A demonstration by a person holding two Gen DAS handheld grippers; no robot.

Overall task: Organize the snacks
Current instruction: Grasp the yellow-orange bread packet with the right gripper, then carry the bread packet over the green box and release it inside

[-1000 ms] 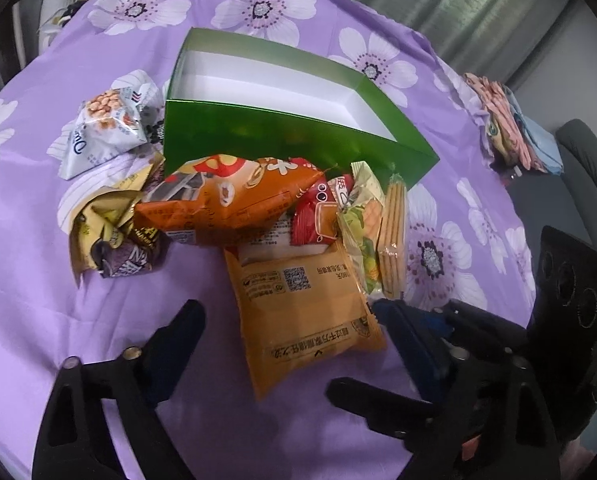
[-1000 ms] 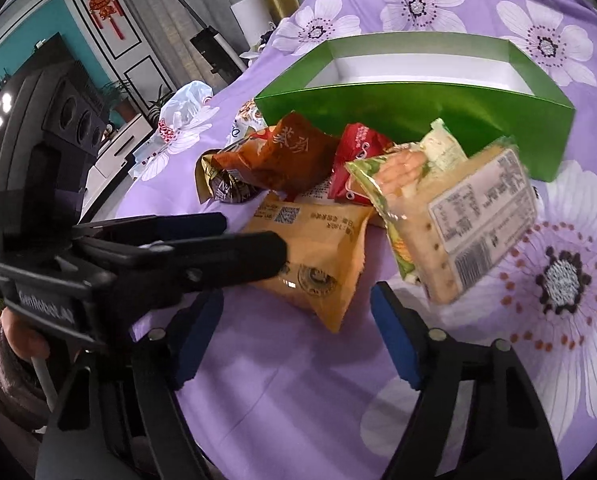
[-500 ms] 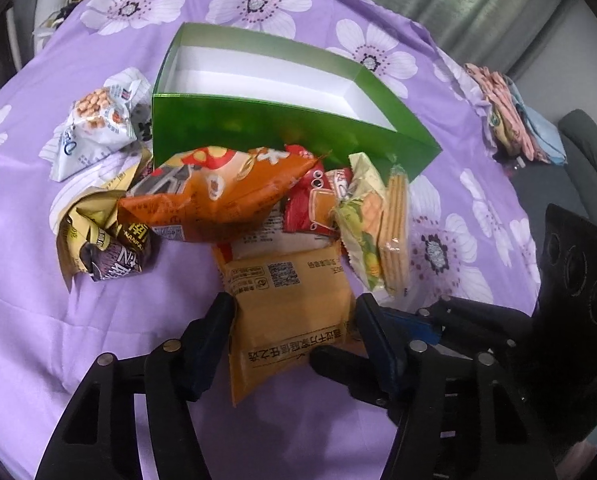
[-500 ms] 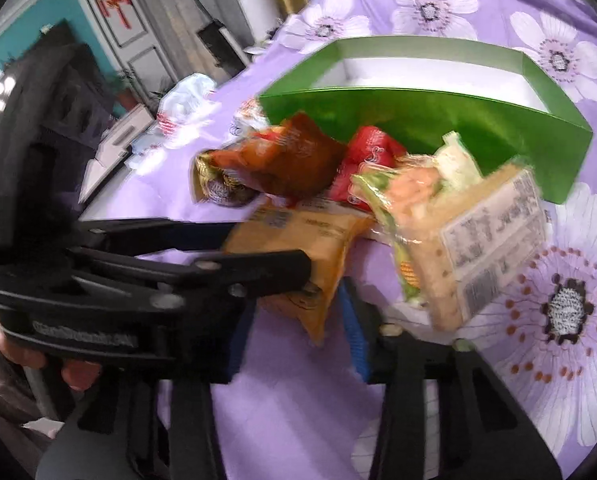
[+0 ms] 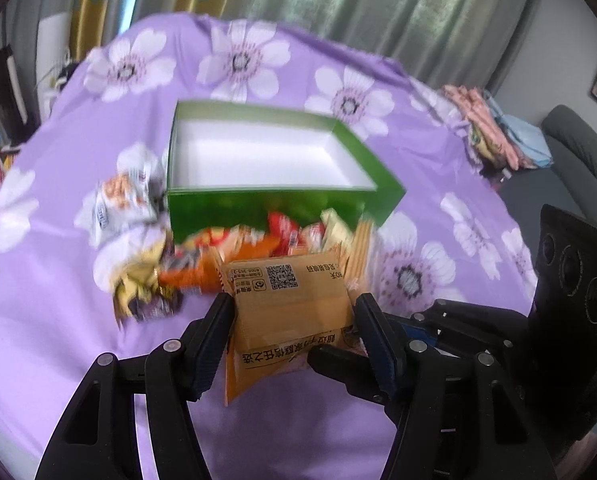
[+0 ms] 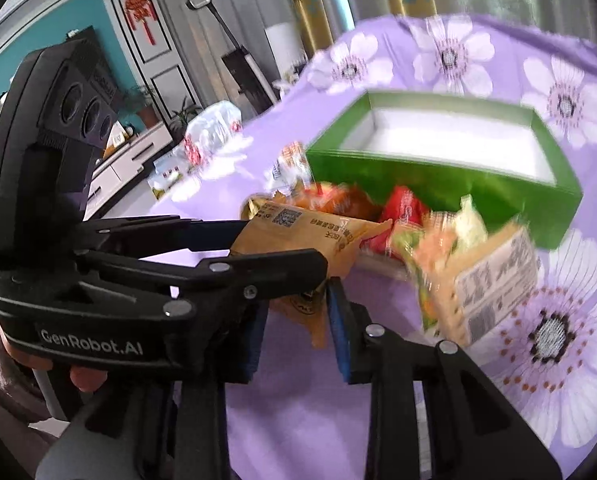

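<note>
A flat orange snack packet point(image 5: 290, 292) with a QR code is lifted off the purple flowered tablecloth point(image 5: 58, 340). My left gripper point(image 5: 294, 320) is shut across its width. My right gripper point(image 6: 298, 320) comes in from the right; its jaws are closing with the packet's lower corner point(image 6: 318, 328) between the blue pads. Behind the packet lies a pile: an orange chip bag point(image 5: 218, 252), a red packet point(image 5: 286, 228) and a cracker pack point(image 6: 494, 284). Beyond the pile, the green box point(image 5: 274, 196) stands open, and its white inside holds nothing.
A white peanut packet point(image 5: 122, 200) and a gold and dark wrapper point(image 5: 142, 288) lie left of the pile. Folded cloths point(image 5: 494, 132) sit at the table's right edge, with a grey chair point(image 5: 578, 152) beyond. A plastic bag point(image 6: 214, 128) lies at the far left edge.
Both grippers closed on the orange packet and raised it off the cloth. The pile and box now sit lower and farther in both views.
</note>
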